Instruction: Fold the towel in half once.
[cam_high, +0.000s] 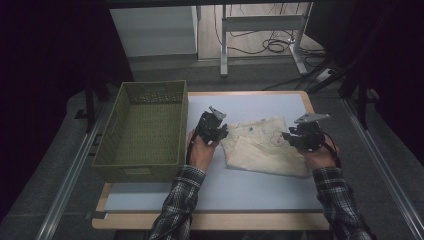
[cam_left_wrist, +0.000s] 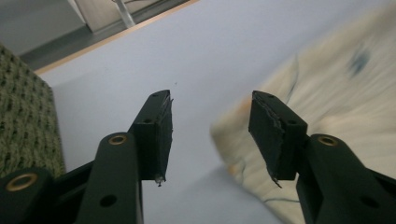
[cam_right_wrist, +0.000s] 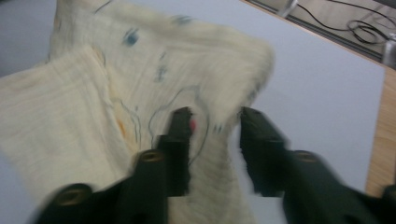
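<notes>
A cream cloth (cam_high: 265, 147) with drawn lines and small blue marks lies loosely folded on the pale table top (cam_high: 260, 102). My left gripper (cam_high: 212, 125) hovers at the cloth's left edge. In the left gripper view its jaws (cam_left_wrist: 210, 112) stand open over bare table, with the cloth (cam_left_wrist: 336, 88) just to their right. My right gripper (cam_high: 300, 135) is over the cloth's right end. In the right gripper view its jaws (cam_right_wrist: 212, 116) stand apart above the cloth (cam_right_wrist: 93, 116), near a raised fold, and do not press on it.
A green woven basket (cam_high: 135, 172) with nothing in it stands on the table's left side, close to my left hand; its wall (cam_left_wrist: 23, 121) also appears in the left gripper view. Beyond the table's far edge are metal desk legs and cables (cam_high: 272, 45) on the floor.
</notes>
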